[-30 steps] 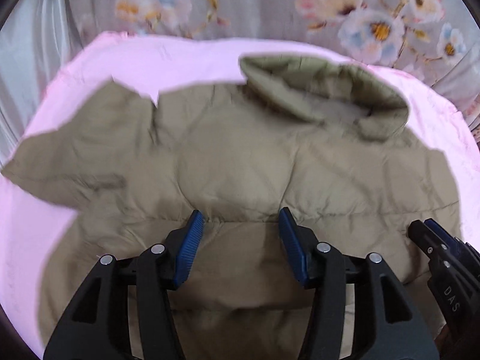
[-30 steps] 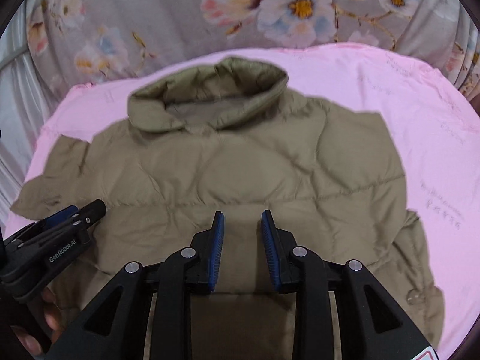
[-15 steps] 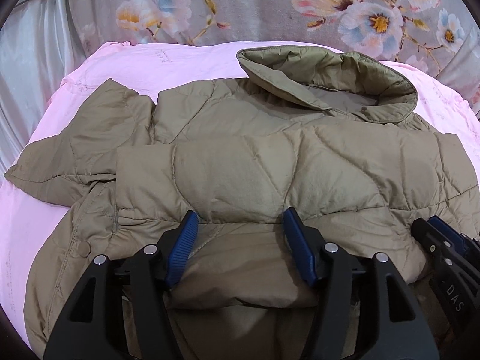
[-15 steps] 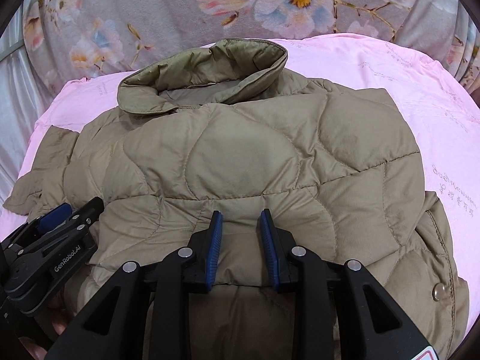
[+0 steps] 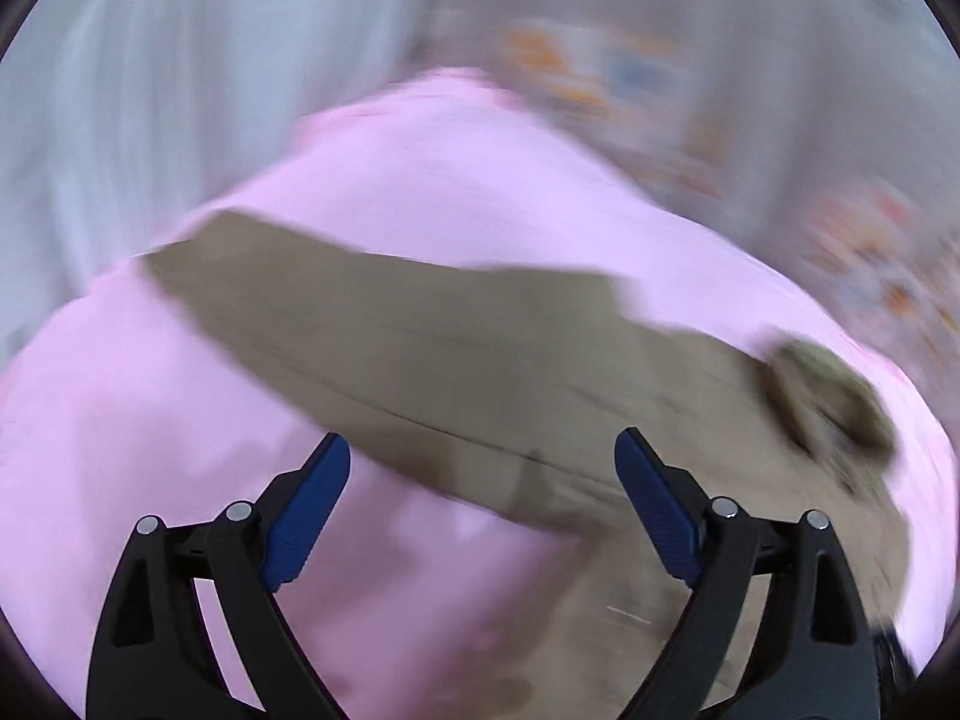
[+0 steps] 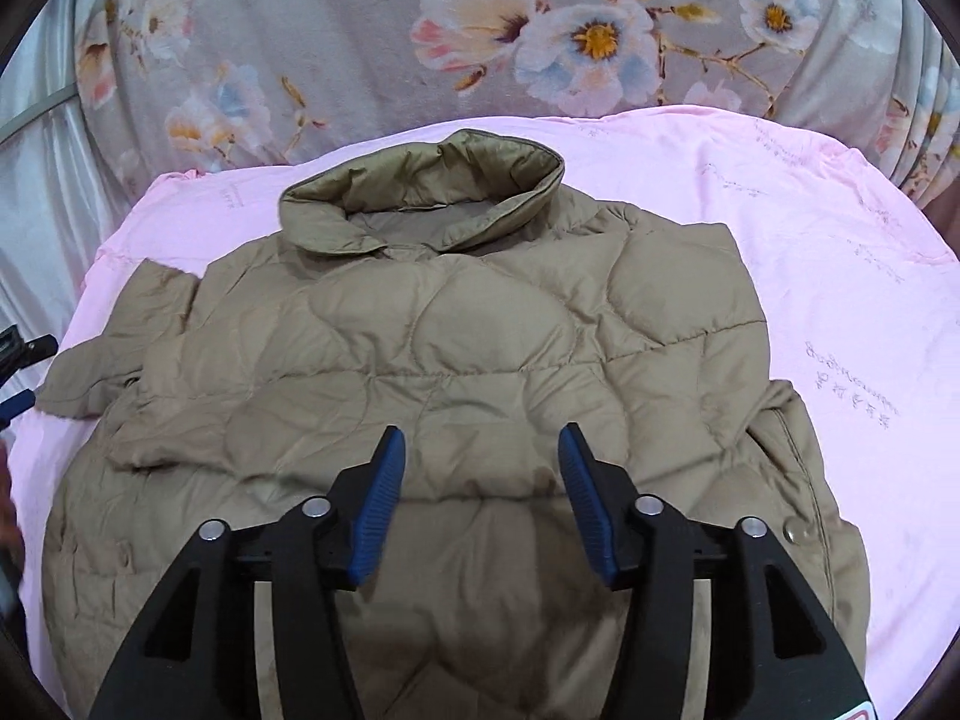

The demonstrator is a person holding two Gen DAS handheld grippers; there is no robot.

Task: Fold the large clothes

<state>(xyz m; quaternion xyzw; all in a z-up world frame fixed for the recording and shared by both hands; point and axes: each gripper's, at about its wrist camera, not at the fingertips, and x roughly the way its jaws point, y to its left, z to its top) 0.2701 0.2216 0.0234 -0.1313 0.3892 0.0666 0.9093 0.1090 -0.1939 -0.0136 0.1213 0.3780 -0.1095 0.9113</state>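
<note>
The tan puffy jacket (image 6: pixel 456 372) is lying flat on the pink sheet (image 6: pixel 840 252), with its collar (image 6: pixel 420 192) pointing away toward the far edge. The bottom part is lying folded up over the middle, so a soft fold edge is running across the jacket just ahead of the right gripper (image 6: pixel 480 480). One sleeve (image 6: pixel 114 348) is sticking out on the left side, reaching close to the sheet's left edge. On the right side, a strip with a round snap button (image 6: pixel 795 533) is peeking out from under the fold.

The right gripper is hanging over the near part of the jacket. Its jaws have just been opening, and they are standing about half apart now. The blue pads (image 6: pixel 378 510) are not pinching anything; the jacket is only lying below them.

The left gripper (image 5: pixel 480 498) is showing in a very blurry picture. Its jaws have just been opening too, and they are standing wide apart with nothing held. Below it the sleeve (image 5: pixel 390 324) is stretching across the sheet (image 5: pixel 150 450), and bare pink sheet is lying to its left. In the right wrist view, a bit of this gripper (image 6: pixel 24 372) is showing at the far left edge, beside the sleeve.

There is lots of bare sheet on the right of the jacket and some beyond the collar. Behind the sheet a flowered cloth (image 6: pixel 480 36) is hanging.
</note>
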